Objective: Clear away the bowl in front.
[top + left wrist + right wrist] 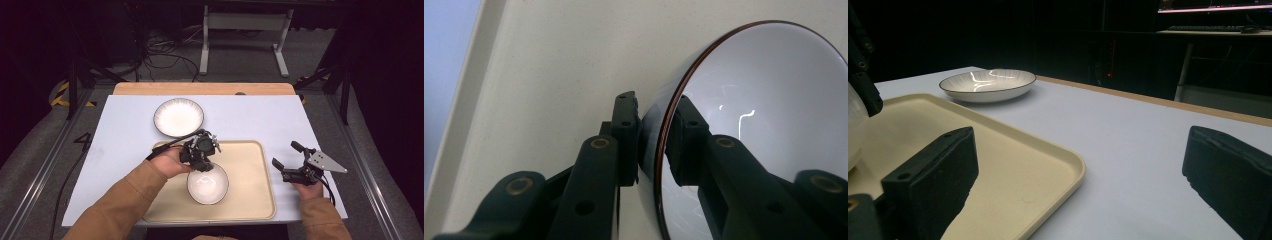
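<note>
Left tool (651, 140) is pinching the rim of the white bowl (208, 184), sitting lower centre on the tray (250, 165). Thin glazed rim: bowl risks slipping or tipping if lifted. Right tool (289, 161) is idling spread at right above the counter (125, 130).

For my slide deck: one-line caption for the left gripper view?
Left hand-held gripper straddles the rim of a white bowl resting on a beige tray.
</note>
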A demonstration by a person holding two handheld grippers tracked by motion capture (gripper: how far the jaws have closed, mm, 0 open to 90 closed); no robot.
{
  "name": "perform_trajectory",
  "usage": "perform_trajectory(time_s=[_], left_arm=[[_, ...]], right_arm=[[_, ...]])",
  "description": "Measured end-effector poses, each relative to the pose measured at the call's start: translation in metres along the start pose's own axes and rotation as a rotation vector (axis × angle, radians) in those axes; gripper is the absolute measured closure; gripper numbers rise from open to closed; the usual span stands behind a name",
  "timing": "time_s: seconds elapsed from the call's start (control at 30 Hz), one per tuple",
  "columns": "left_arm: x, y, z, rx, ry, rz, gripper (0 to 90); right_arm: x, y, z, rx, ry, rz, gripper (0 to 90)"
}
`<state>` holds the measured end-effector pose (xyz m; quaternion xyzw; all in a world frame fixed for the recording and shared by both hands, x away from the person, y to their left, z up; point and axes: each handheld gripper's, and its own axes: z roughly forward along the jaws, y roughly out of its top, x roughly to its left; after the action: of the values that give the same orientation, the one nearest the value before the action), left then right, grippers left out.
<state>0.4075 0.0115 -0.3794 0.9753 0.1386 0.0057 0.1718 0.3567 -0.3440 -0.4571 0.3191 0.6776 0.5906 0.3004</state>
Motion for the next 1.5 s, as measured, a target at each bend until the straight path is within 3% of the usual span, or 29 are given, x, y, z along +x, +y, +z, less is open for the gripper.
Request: perform_trajectory(time_s=[0.23, 0.57, 0.63, 0.83, 0.97, 1.3, 1.4, 1.5], left_arm=[[0.003, -0.002, 0.002, 0.024, 0.006, -0.004, 73.0], [0.009, -0.007, 0.006, 0.037, 0.012, -0.048, 61.2], [0.011, -0.008, 0.004, 0.032, -0.009, -0.052, 59.4], [0.012, -0.012, -0.005, -0.021, -0.010, -0.062, 49.1], [0.011, -0.017, -0.014, -0.066, 0.015, -0.067, 44.0], [0.003, -0.034, -0.039, -0.189, 0.061, -0.078, 40.8], [-0.001, -0.048, -0.050, -0.266, 0.066, -0.105, 40.0], [-0.002, -0.057, -0.056, -0.298, 0.070, -0.123, 38.7]], right_arm=[[0.000, 0.000, 0.000, 0.000, 0.000, 0.000, 2.0], [0.000, 0.000, 0.000, 0.000, -0.002, 0.001, 1.9], [0.000, 0.000, 0.000, 0.001, -0.001, 0.001, 2.0], [0.000, 0.000, 0.000, 0.002, 0.001, 0.001, 2.1], [0.000, 0.000, 0.000, 0.005, 0.005, -0.002, 2.1], [-0.001, 0.000, 0.001, 0.010, 0.008, 0.000, 2.1], [-0.001, 0.000, 0.001, 0.012, 0.009, 0.000, 2.2], [-0.001, 0.000, 0.001, 0.013, 0.010, 0.001, 2.3]])
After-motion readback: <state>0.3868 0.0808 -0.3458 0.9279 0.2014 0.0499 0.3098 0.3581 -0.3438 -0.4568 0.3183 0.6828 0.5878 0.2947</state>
